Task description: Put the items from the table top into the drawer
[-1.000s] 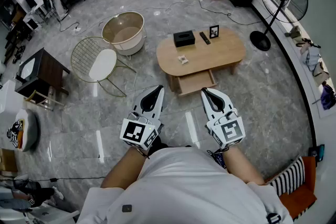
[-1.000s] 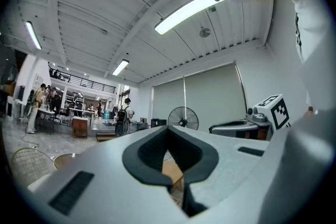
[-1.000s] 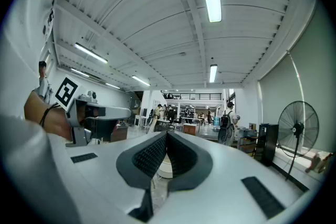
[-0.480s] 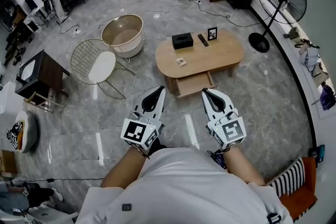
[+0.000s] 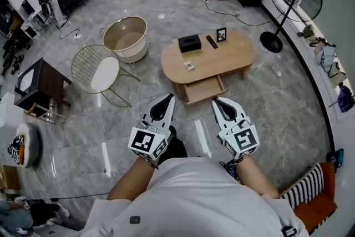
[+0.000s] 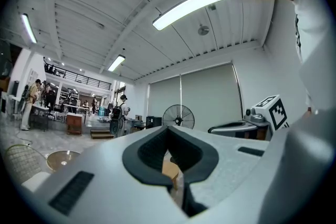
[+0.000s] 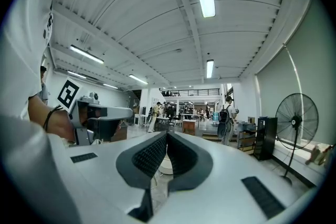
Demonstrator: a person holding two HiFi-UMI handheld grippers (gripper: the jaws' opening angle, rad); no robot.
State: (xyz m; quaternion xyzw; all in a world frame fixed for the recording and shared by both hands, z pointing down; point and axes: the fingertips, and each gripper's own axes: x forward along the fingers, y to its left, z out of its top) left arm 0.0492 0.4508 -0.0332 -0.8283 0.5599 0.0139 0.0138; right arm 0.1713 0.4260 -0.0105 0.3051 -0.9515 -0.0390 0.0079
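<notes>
Up ahead in the head view, the table [image 5: 233, 61] stands well apart from the person, its drawer [image 5: 203, 89] pulled open toward them. A black box [image 5: 189, 43], remote [image 5: 212, 41], picture frame [image 5: 221, 35] and small card [image 5: 190, 65] lie on top. The left gripper [image 5: 165, 99] and right gripper [image 5: 218, 101] are held level, well short of the table.

The left gripper view shows its jaws together with nothing between them. The right gripper view shows the same, closed and empty.

The step probably calls for walking closer and opening one gripper before reaching, perhaps for the near card first.
</notes>
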